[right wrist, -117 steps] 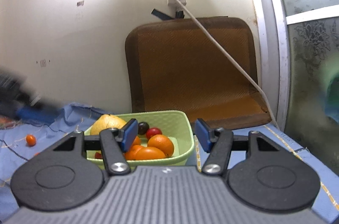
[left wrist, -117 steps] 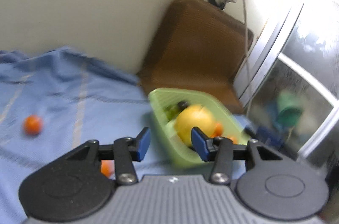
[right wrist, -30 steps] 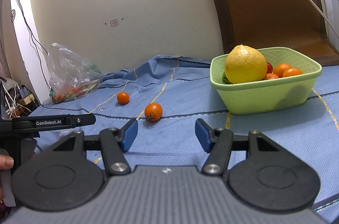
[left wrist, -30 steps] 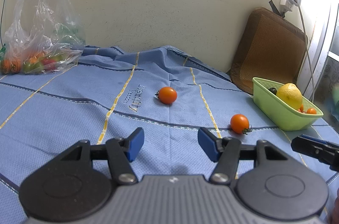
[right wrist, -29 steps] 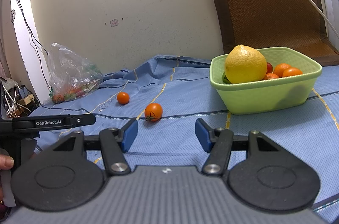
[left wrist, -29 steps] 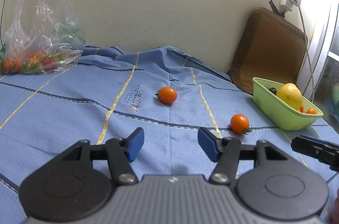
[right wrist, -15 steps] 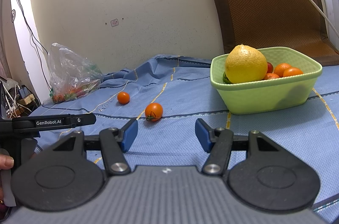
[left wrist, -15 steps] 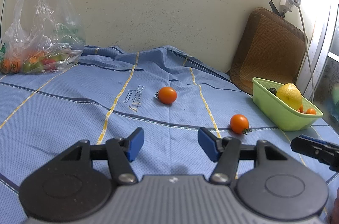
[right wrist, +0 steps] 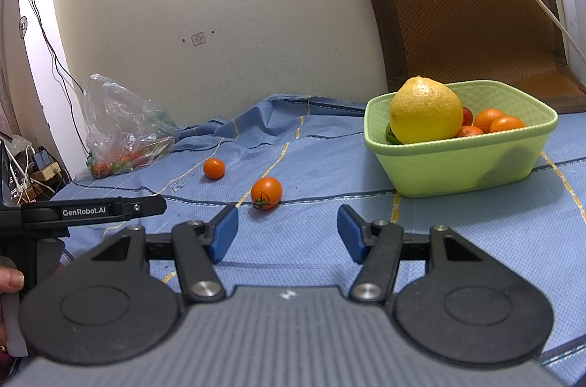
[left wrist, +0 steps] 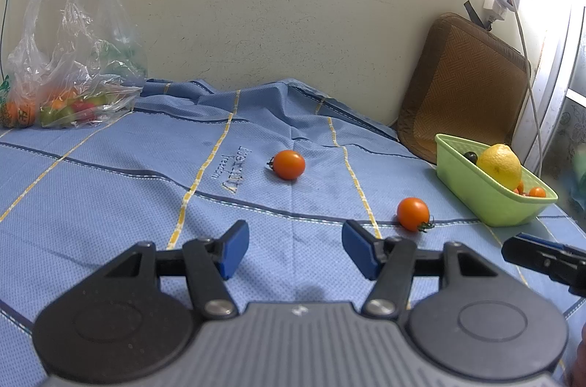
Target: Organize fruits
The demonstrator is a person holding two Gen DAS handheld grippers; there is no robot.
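Green basket (right wrist: pixel 457 163) at right already holds a lemon (right wrist: pixel 425 110) and small oranges. Two tomatoes remain loose on the blue cloth: near one (right wrist: pixel 266 192), far one (right wrist: pixel 214 168). Left tool (left wrist: pixel 293 249) and right tool (right wrist: pixel 287 233) both released, empty.

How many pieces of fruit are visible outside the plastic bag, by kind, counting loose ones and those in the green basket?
Loose orange tomatoes on the cloth: 2 (near one, far one)
Big yellow citrus in the basket: 1
Small orange fruits in the basket: 3
Red fruit in the basket: 1
Green fruit in the basket: 1
Dark round fruit in the basket: 1
Total: 9 visible; others may be hidden.
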